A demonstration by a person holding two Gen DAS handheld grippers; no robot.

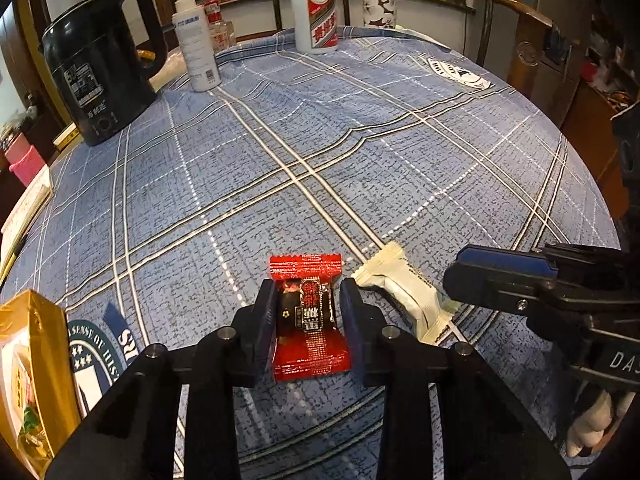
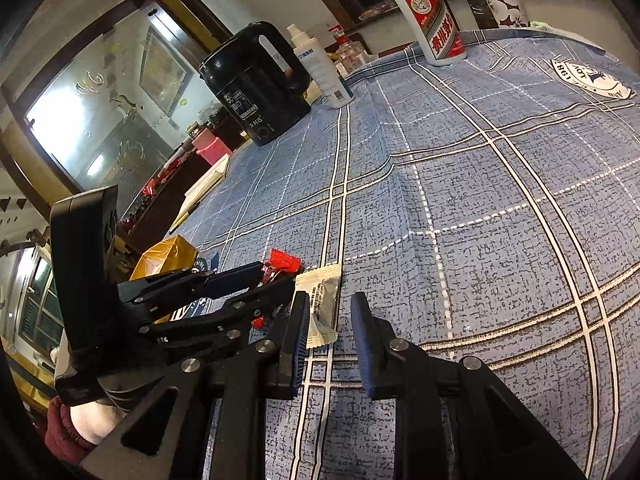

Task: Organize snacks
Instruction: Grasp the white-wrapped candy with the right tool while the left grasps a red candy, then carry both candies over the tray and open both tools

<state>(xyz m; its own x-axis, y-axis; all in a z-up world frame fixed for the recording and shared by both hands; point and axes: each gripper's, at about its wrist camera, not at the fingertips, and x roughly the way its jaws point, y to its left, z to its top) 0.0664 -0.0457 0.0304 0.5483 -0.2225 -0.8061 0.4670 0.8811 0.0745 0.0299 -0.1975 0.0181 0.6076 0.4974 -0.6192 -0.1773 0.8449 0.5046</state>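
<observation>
A red snack packet (image 1: pixel 308 320) lies on the blue checked tablecloth (image 1: pixel 320 140). My left gripper (image 1: pixel 308 284) is shut on it, one pad pressed against each long side. A white snack packet (image 1: pixel 408 296) lies slantwise just right of the red one. In the right wrist view, my right gripper (image 2: pixel 330 300) hovers at the near end of the white packet (image 2: pixel 322 296). Its jaws stand narrow with nothing between the pads. The left gripper (image 2: pixel 276 276) shows at the left there, over the red packet (image 2: pixel 285 260). My right gripper (image 1: pixel 450 280) reaches in from the right edge.
A gold box (image 1: pixel 36 360) sits at the near left edge of the table. At the far side stand a black kettle (image 1: pixel 100 68), a white spray bottle (image 1: pixel 196 48), a white liquor bottle (image 1: pixel 314 12) and a paper cup (image 1: pixel 378 4). A wooden chair (image 1: pixel 532 40) stands beyond the right rim.
</observation>
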